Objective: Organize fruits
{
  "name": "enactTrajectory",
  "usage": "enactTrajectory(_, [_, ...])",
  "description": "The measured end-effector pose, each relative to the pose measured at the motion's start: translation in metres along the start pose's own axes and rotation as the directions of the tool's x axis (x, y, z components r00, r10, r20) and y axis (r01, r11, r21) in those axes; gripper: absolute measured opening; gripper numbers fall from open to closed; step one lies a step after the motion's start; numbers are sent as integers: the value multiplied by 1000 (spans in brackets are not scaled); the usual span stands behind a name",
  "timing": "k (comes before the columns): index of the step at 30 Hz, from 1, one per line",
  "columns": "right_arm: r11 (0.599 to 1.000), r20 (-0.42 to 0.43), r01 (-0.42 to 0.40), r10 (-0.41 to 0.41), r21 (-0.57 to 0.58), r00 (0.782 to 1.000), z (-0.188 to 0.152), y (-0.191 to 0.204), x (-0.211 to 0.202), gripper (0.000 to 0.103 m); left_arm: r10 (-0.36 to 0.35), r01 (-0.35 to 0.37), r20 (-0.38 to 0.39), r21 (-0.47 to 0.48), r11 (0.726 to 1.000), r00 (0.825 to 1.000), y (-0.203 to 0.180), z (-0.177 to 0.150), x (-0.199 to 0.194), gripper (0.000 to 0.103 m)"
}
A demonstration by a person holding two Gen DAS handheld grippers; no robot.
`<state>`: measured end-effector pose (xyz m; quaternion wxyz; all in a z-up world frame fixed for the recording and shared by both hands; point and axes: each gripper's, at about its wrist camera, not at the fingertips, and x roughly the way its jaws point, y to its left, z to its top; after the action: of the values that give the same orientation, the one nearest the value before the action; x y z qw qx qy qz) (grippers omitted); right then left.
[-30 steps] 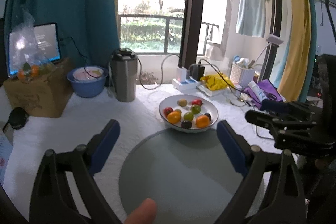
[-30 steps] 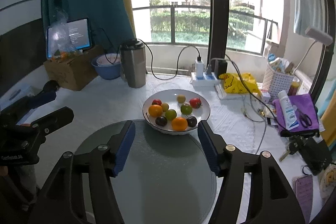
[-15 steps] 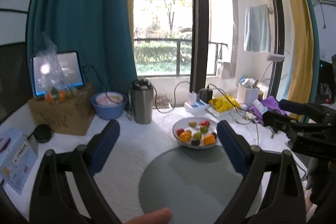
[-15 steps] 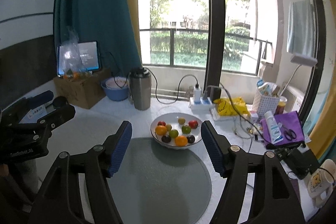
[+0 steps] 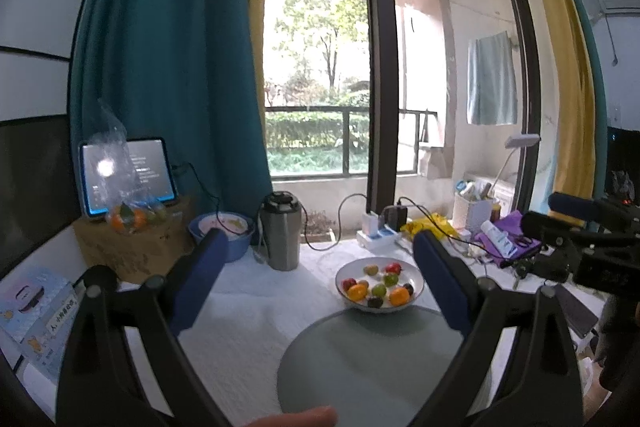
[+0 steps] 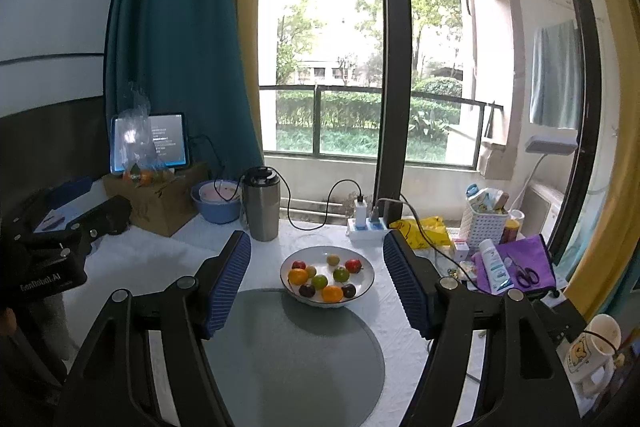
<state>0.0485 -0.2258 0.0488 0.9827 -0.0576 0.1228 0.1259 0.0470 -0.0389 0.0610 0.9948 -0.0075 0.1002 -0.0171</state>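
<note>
A white bowl (image 6: 362, 285) holds small orange, green, red and dark fruits (image 6: 320, 281). Behind the bowl stands a steel mug (image 6: 261, 205). Left gripper (image 5: 320, 259) and right gripper (image 6: 316, 263) both stand apart, empty.

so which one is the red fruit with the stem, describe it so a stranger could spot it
Find the white bowl on the white table, just beyond the round grey mat. Inside, look to the back right, near the rim. The red fruit there is the brighter of two reds and has a thin stem; the darker one sits at the left.

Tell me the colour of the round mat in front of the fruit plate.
Grey-green round mat, clearest in the right wrist view.
</note>
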Motion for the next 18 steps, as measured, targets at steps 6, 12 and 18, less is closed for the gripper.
enactTrajectory(6, [1000,1,13,-13,15,1000,0,-2,-2,73,9,-9,-4,-40,999,1000,14,1,-6,94])
enactTrajectory(12, [1000,-3,21,-21,23,1000,-2,-5,-2,73,4,-4,-3,-54,999,1000,17,0,-7,94])
enactTrajectory(18, [999,-13,21,-20,26,1000,-3,-6,1,73,-32,32,-13,-53,998,999,14,0,-6,94])
